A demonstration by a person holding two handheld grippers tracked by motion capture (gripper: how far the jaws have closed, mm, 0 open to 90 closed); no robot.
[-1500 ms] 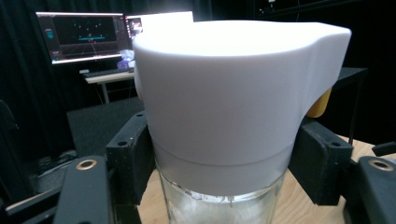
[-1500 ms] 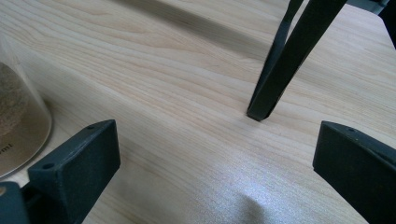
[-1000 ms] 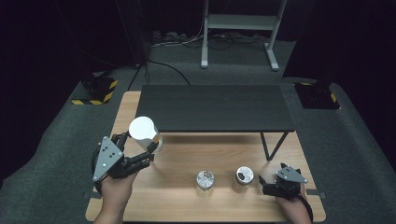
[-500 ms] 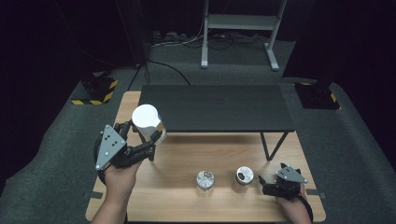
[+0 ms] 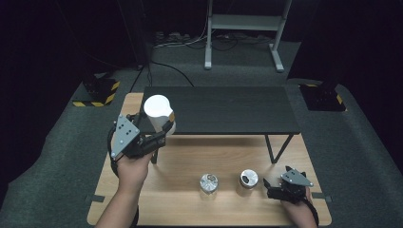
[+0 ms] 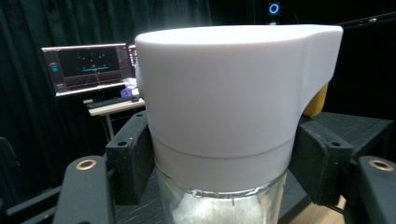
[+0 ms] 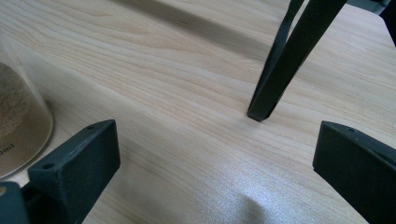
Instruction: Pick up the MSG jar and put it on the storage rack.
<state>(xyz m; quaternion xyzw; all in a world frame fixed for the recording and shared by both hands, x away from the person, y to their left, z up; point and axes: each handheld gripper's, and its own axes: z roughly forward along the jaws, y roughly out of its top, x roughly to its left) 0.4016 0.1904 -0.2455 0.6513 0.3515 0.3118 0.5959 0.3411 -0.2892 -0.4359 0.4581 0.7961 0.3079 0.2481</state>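
Note:
A glass jar with a tall white cap (image 5: 158, 112) hangs in the air over the table's left side, at the left end of the black shelf (image 5: 228, 109). My left gripper (image 5: 160, 132) is shut on it. In the left gripper view both black jaws press the jar (image 6: 233, 102) just below the white cap, and white powder shows through the glass. My right gripper (image 5: 272, 186) rests on the wooden table (image 5: 190, 156) at the front right. Its jaws (image 7: 215, 163) stand wide open with bare wood between them.
Two small open jars stand at the table's front middle, one (image 5: 208, 183) left of the other (image 5: 248, 178). The right gripper view has a jar of brownish powder (image 7: 18, 121) at its left and a black shelf leg (image 7: 285, 60) ahead. Dark carpet surrounds the table.
My left gripper has carried the white-capped jar up and away from the person, toward the shelf's left end. The right gripper has stayed where it was.

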